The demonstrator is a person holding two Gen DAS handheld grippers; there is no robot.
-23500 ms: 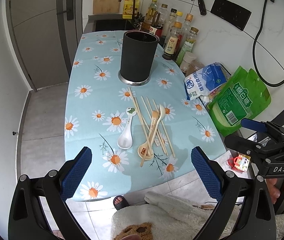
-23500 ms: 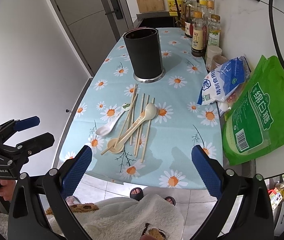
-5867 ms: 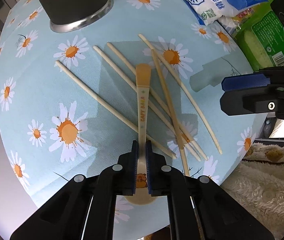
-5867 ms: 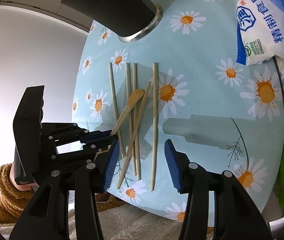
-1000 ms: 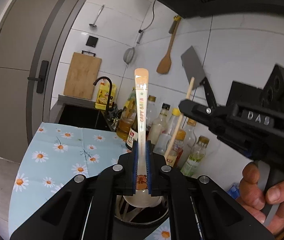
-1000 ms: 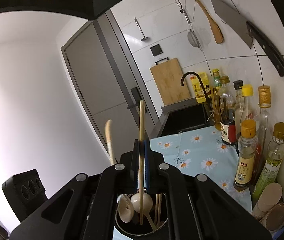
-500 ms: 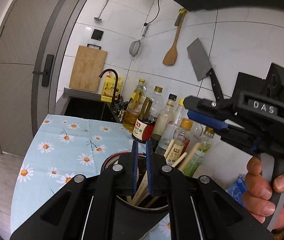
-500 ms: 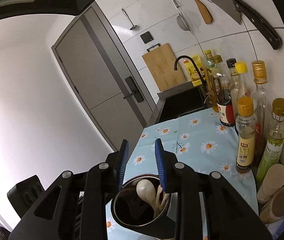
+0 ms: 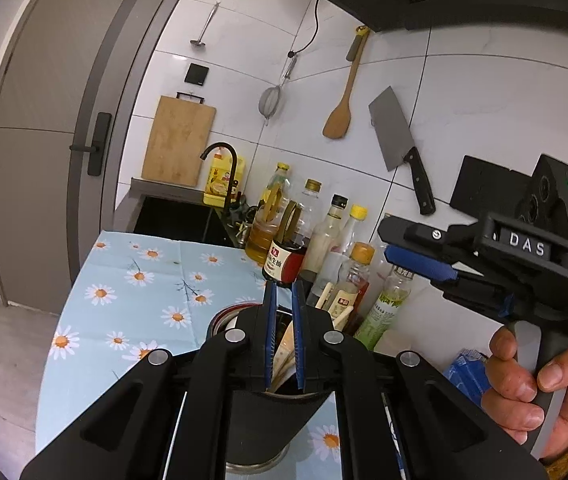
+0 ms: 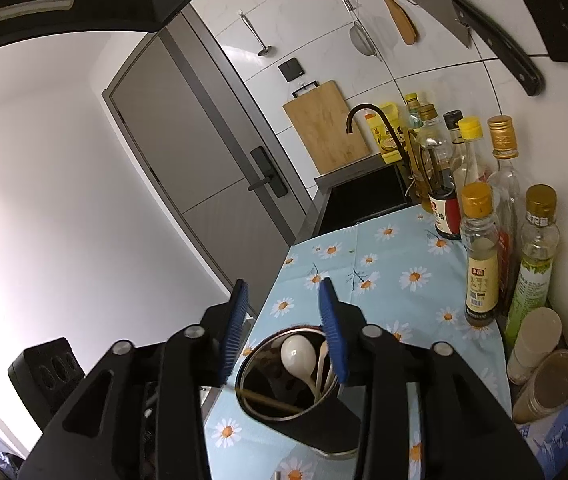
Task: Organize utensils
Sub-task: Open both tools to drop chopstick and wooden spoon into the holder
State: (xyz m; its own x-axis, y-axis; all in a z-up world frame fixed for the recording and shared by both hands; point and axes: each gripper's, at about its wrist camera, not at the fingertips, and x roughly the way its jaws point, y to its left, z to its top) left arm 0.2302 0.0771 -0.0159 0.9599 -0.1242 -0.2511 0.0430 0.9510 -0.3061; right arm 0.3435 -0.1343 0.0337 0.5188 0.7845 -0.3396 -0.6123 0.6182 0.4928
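- left wrist view looks along its claw (image 9: 283,332), close above the holder (image 9: 268,420), toward the tiled wall.
- right wrist view faces likewise; both share holder (image 10: 296,392), bottles and bench (image 10: 380,280).

The utensil holder (image 10: 284,404) is matt black outside, with a bright metal rim and base ring. A glossy white spoon (image 10: 298,354) and pale wooden chopsticks (image 10: 268,400) stand inside it. The tablecloth (image 9: 124,300) looks like smooth, faintly creased cloth printed with daisies. Both grippers are matt black plastic with ribbed blue pads (image 10: 236,328) and small shiny metal screws. The bottles (image 10: 480,256) along the table's far edge are clear and glossy with gold and yellow caps. The wall tiles (image 9: 464,92) are glossy white; the cutting board (image 9: 178,140) and spatula (image 9: 340,116) are bare wood, and the cleaver (image 9: 390,128) blade is dull grey metal.
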